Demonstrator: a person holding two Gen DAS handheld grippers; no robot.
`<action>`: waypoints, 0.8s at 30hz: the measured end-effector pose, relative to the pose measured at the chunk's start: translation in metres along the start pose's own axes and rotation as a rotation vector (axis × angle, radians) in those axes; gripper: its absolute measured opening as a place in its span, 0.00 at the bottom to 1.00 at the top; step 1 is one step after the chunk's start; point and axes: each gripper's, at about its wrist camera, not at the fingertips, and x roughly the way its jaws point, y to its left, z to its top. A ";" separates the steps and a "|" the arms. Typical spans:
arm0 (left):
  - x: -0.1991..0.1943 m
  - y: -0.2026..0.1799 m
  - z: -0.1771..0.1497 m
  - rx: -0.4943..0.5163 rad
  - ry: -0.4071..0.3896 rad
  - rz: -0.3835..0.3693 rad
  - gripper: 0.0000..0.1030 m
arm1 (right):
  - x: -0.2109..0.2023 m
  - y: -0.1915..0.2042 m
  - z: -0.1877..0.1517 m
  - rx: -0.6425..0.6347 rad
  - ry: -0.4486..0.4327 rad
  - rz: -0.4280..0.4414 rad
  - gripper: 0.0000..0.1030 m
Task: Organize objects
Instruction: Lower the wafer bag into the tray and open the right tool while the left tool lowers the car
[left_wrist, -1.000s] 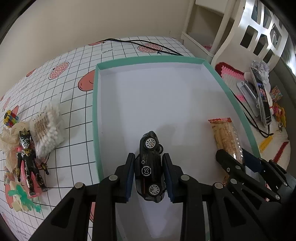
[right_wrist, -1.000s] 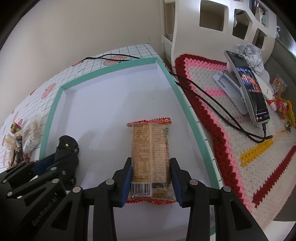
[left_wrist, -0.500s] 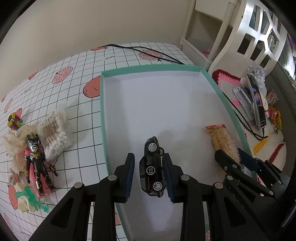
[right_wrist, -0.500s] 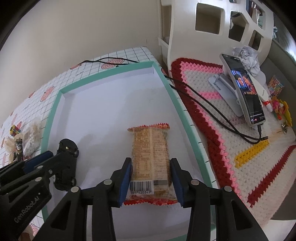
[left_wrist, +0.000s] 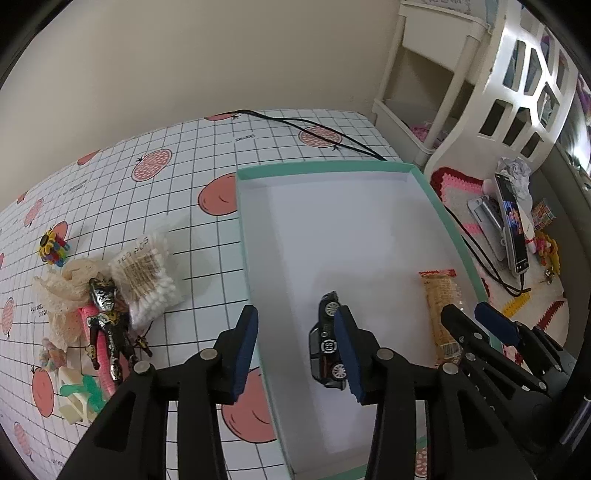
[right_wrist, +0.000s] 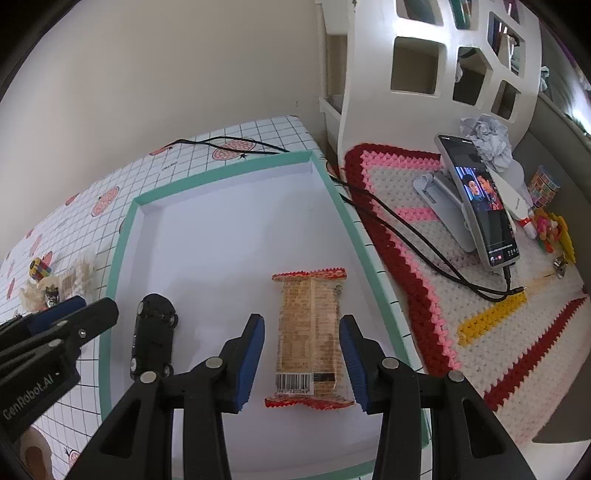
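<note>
A white tray with a teal rim (left_wrist: 321, 167) (right_wrist: 221, 171) lies on the checked tablecloth. A black toy car (left_wrist: 327, 343) (right_wrist: 153, 336) rests on its side near the tray's front left. My left gripper (left_wrist: 297, 354) is open above the tray's left rim, and its right finger (left_wrist: 349, 354) overlaps the car in view. A cracker packet (right_wrist: 308, 332) (left_wrist: 441, 314) lies flat in the tray at the front right. My right gripper (right_wrist: 301, 363) is open, its fingers astride the packet's near end with gaps on both sides.
Left of the tray lie a cotton swab pack (left_wrist: 146, 277), a dark action figure (left_wrist: 109, 332), a lace piece (left_wrist: 70, 288) and small colourful toys. Right of it, a phone on a stand (right_wrist: 480, 214) and a black cable (right_wrist: 406, 236) sit on a crochet mat (right_wrist: 424, 280).
Both grippers have opened and drawn back. The car and the cracker packet, held before, now lie loose in the tray. My left gripper has shifted left over the rim.
</note>
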 end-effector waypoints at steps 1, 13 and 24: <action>0.001 0.002 0.001 -0.005 0.003 0.003 0.46 | 0.000 0.001 0.000 -0.004 0.002 -0.001 0.45; 0.012 0.014 -0.002 -0.038 0.023 0.031 0.63 | 0.006 0.003 -0.003 -0.011 0.005 -0.012 0.63; 0.019 0.019 -0.004 -0.045 0.003 0.055 0.87 | 0.009 -0.005 -0.005 0.013 -0.006 0.003 0.90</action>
